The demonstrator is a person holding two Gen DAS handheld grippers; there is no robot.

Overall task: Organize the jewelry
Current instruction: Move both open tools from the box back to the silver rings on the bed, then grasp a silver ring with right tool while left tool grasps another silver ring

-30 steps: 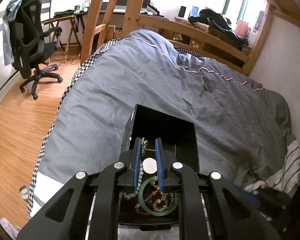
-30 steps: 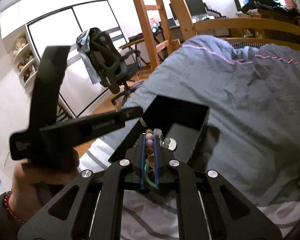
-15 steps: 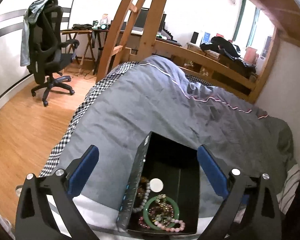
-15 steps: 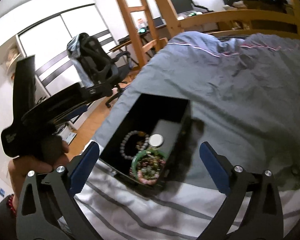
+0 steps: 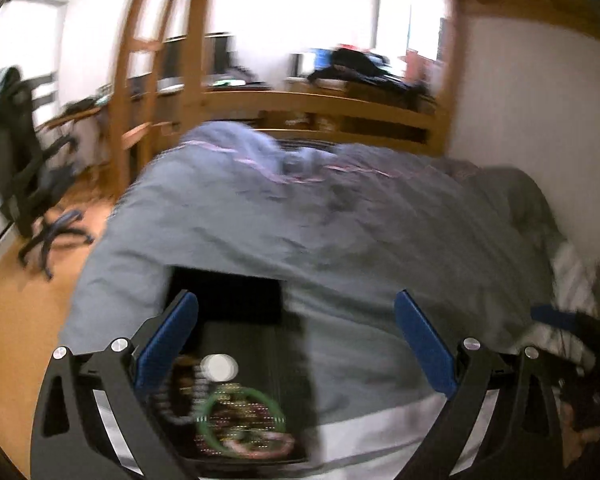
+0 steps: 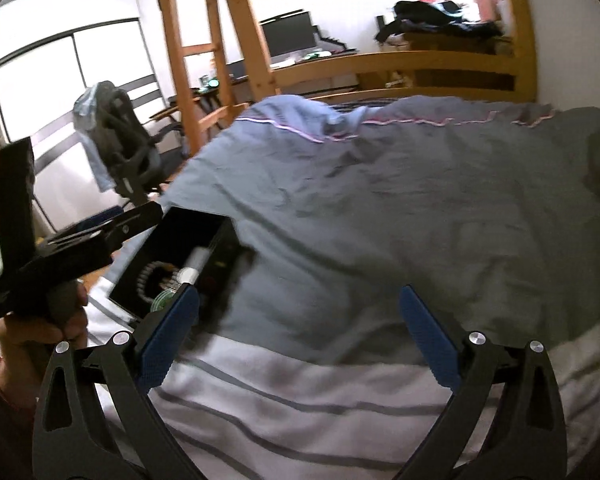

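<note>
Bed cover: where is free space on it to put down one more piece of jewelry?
The grey duvet is bare right of the black box and onward to the wooden rail. The striped sheet in front is bare too. The box itself is crowded with bracelets.

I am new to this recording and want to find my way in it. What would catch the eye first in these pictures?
First, the open black jewelry box on the grey duvet, near the bed's front edge; inside it lie a green bangle, beaded bracelets and a round white piece. Next, both grippers stand wide open and empty: the left gripper above the box, the right gripper to its right, over bare bedding.
</note>
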